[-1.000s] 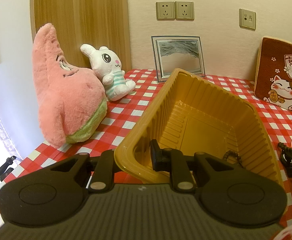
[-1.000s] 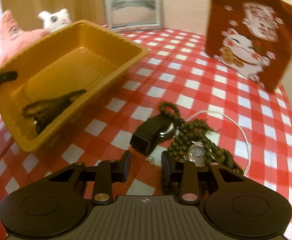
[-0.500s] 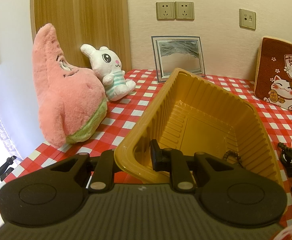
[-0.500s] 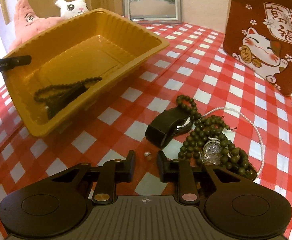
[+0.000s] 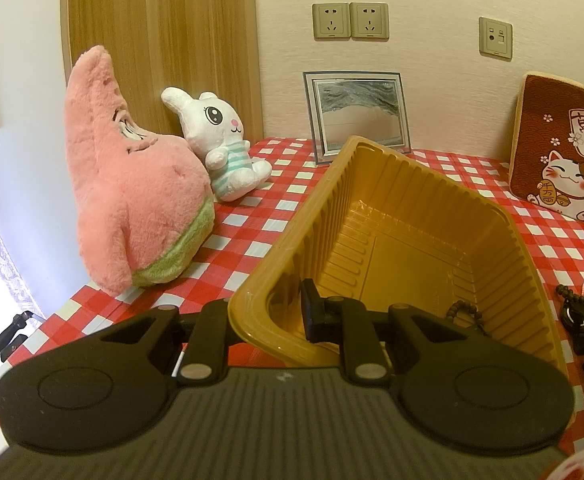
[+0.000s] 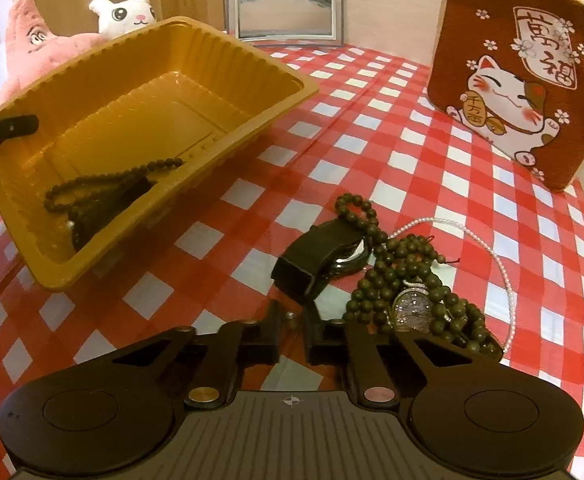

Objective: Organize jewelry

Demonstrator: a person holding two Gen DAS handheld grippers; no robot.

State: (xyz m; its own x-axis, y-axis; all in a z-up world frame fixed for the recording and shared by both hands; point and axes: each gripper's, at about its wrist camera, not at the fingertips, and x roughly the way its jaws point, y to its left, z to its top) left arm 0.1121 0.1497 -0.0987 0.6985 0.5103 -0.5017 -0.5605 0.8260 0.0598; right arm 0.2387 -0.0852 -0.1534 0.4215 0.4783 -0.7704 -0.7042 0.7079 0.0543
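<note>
Silver-coloured and very small, a metal piece (image 6: 290, 314), perhaps a ring or bead, lies on the checked tablecloth (image 6: 391, 160) directly between the fingertips of the right gripper (image 6: 292, 334), whose jaws have just been closing around it and now stand nearly together; whether the pads already press on it cannot be told. Just beside it, to the right, sits the unsorted heap: a black-strapped watch (image 6: 311, 256), dark green bead strands (image 6: 411, 264), a sparkling silver watch face (image 6: 413, 306) nested among the beads, and a thin pearl necklace (image 6: 503, 264) looping outward. For a sound pick, the fingertips should meet squarely on the small piece, low against the cloth, so that it neither rolls away nor slips out on lifting; the neighbouring watch strap, very near the right fingertip, could be nudged or caught. Well apart to the left stands the golden plastic tray (image 6: 228, 68), tilted with its far end raised. It already holds one dark bead bracelet (image 6: 104, 182) and a dark item beneath it, gathered at the low end; the rest of its floor is bare. The left gripper (image 5: 268, 320) is clamped on the tray's near rim, one finger inside the wall and one outside, holding it at that tilt. Beyond the tray are a pink plush star (image 5: 132, 184), a white plush rabbit (image 5: 220, 140), a framed sand picture (image 5: 357, 112) and a lucky-cat cushion (image 6: 519, 76).
</note>
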